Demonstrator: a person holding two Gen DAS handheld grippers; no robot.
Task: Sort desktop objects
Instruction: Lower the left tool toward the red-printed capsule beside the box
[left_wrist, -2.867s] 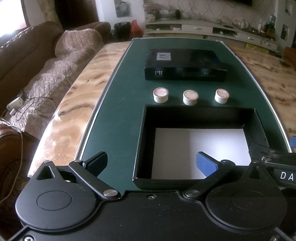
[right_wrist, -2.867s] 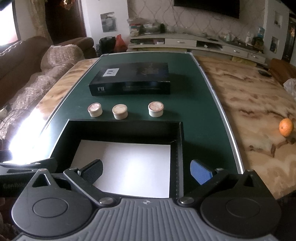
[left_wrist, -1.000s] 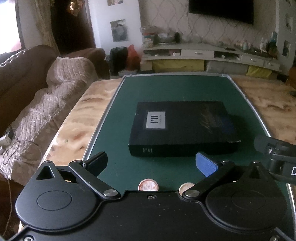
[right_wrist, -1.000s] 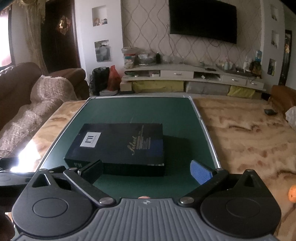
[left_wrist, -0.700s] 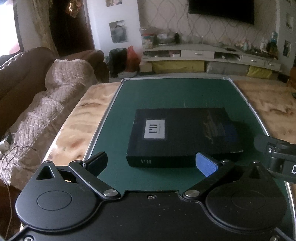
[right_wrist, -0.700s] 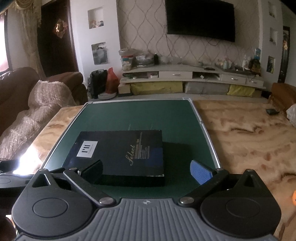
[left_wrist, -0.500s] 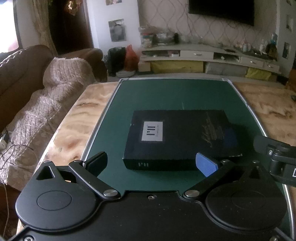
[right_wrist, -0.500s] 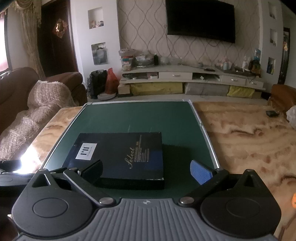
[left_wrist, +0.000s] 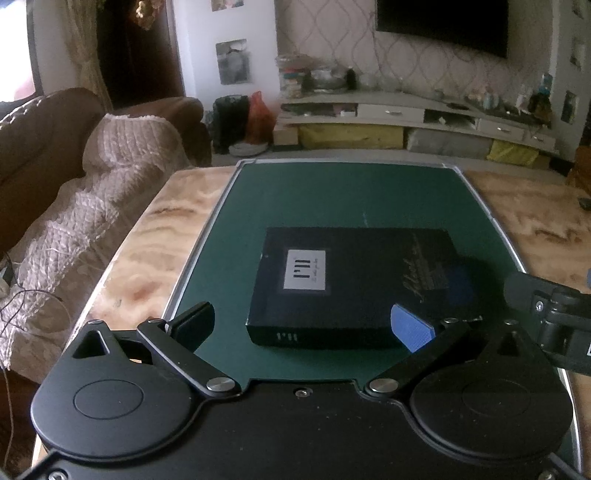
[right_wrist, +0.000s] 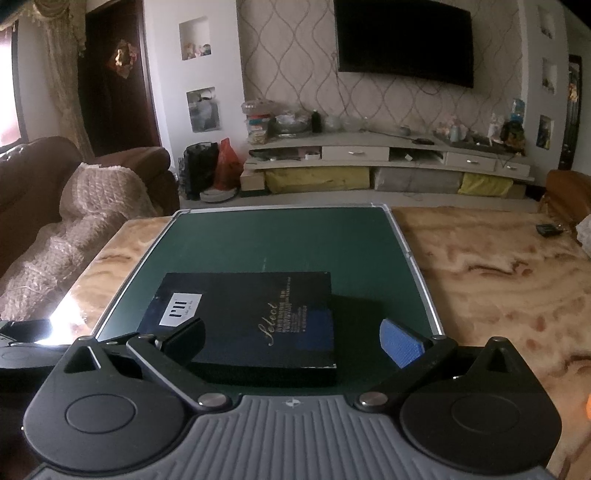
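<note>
A flat dark navy box lid (left_wrist: 354, 284) with a white label lies on the green mat (left_wrist: 332, 199); it also shows in the right wrist view (right_wrist: 251, 317). My left gripper (left_wrist: 303, 325) is open and empty, its fingers straddling the lid's near left part. My right gripper (right_wrist: 291, 338) is open and empty, hovering over the lid's near right part. The right gripper's body (left_wrist: 546, 302) shows at the right edge of the left wrist view. The small round jars and the open box are out of view.
The marble table (right_wrist: 498, 266) extends right of the mat, with a small dark remote (right_wrist: 549, 229) far right. A sofa with a knitted throw (left_wrist: 74, 206) stands left. A TV cabinet (right_wrist: 388, 166) lines the far wall.
Both grippers have moved forward from above the open box and jars to the dark lid, which now lies between their open fingers. The jars and the open box dropped out of view.
</note>
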